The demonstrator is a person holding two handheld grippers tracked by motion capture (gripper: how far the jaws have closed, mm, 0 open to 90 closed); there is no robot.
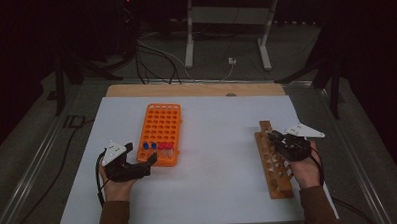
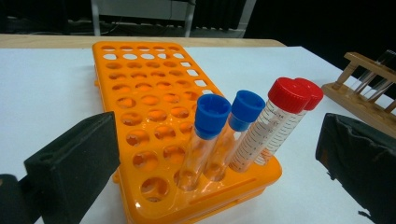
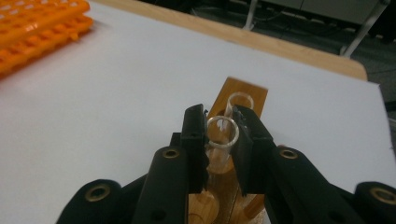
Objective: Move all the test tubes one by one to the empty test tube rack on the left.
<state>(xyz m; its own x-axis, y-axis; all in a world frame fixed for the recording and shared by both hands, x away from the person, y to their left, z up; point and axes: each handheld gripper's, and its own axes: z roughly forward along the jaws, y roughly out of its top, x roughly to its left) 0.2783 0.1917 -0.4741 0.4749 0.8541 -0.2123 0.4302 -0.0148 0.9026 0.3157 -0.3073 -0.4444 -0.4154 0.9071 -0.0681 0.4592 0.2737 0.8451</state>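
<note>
The left tongs (image 1: 141, 164) stand released, their jaws spread wide and nothing between them, resting on the white counter (image 1: 218, 156) just short of the near end of the orange rack (image 1: 162, 133). Directly ahead of these tongs, in the rack's nearest rows, stand two blue-capped tubes (image 2: 209, 135) and, just to their right, two red-capped tubes (image 2: 280, 121); every hole farther from the tongs is bare.

Well apart to the right, the right tongs (image 1: 276, 138) are clenched on a clear glass tube (image 3: 220, 140) without a cap, the pads pressing its rim from both sides. That tube stands upright in the wooden rack (image 1: 273, 162), with a second glass tube (image 3: 238, 105) just beyond it.

By my reading, the work is a transfer of glass tubes between the racks, and this one is gripped but not yet lifted out. Carrying and seating it remain, so the job looks early.
</note>
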